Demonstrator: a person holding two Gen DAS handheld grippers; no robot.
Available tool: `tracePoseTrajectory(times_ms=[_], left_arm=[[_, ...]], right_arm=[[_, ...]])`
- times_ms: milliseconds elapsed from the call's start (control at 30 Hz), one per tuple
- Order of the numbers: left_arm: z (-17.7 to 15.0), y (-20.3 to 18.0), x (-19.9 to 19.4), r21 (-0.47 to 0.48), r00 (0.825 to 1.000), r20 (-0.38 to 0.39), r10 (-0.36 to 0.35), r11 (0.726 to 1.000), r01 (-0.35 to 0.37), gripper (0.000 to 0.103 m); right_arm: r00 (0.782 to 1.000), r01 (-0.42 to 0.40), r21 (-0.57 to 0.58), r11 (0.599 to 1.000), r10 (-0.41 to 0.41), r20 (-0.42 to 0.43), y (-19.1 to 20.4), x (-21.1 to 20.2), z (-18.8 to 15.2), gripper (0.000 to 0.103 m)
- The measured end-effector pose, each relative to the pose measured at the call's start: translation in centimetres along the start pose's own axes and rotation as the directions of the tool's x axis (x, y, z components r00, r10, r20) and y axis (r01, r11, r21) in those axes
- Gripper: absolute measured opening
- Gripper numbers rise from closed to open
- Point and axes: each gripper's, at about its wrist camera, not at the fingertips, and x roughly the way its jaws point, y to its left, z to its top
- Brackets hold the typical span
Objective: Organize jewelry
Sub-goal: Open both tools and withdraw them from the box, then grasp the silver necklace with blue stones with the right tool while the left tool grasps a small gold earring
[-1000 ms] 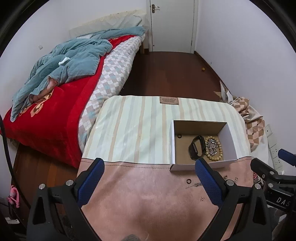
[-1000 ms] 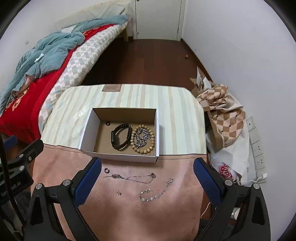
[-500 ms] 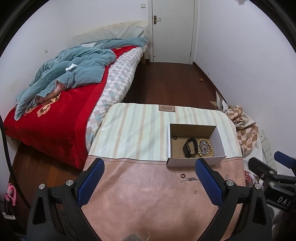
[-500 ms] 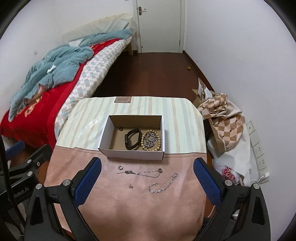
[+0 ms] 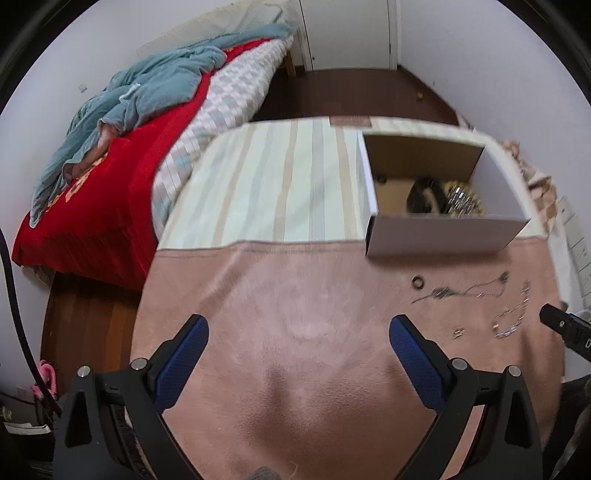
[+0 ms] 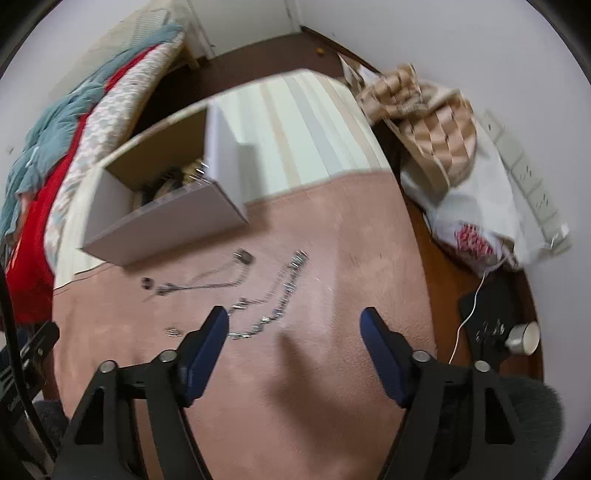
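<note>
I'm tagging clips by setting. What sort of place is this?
Most likely a home bedroom: a bed with a red cover and rumpled blue blanket, a white door, and a cloth-covered table.

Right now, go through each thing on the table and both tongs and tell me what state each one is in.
Box: open, no lid, upright.
Black band: inside the box.
Bead bracelet: inside the box.
Ring: loose on the cloth.
Thin necklace: stretched out on the cloth.
Chain bracelet: on the cloth, untouched.
Left tongs: open, empty.
Right tongs: closing, nothing between them.
</note>
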Motion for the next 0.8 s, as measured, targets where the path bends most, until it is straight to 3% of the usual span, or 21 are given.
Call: tracePoseTrajectory(times_ms=[200,300,367,400,433,633,800], left_arm=[[-0.2,-0.4,2.3,0.010,0.999,-0.042,0.016,1.000,-0.015,0.100],[-0.1,-0.6,2.8,0.014,0.999,-0.052,0.016,1.000,-0.015,0.100],[-0.2,-1.1,3.1,0.021,0.998,-0.060,0.013,1.000,-0.011,0.100],[-0.2,-1.3,3.2,0.025,0.998,-0.064,0.007,1.000,-0.005,0.100],[-0.3,-1.7,3.2,0.030,0.998,-0.068,-0.002,1.000,0.004,0.100],[-0.4,-4.8,3.2,0.060,0.992,-0.090,-0.090,0.994,0.096,0.100],[-1.0,-8.3,4.0,0.083,0.972,-0.146,-0.182,0.977,0.196,0.099]], right_arm=[[1.000,-0.013,0.009,1.000,0.013,-0.009,0.0,3.8,-0.8,0.066],[0.999,0.027,-0.057,0.998,-0.025,0.032,1.3,4.0,-1.1,0.055],[0.994,0.099,-0.133,0.986,-0.091,0.063,2.5,4.0,-1.6,0.030],[0.996,0.071,-0.142,0.987,-0.062,0.067,2.5,3.8,-1.8,0.020],[0.997,0.058,-0.141,0.988,-0.050,0.062,2.5,3.8,-1.9,0.004],[0.998,0.014,-0.070,0.997,-0.011,0.055,0.6,2.8,-2.6,0.000],[0.998,-0.009,0.010,1.000,0.009,0.068,-2.3,2.1,-2.9,0.000]])
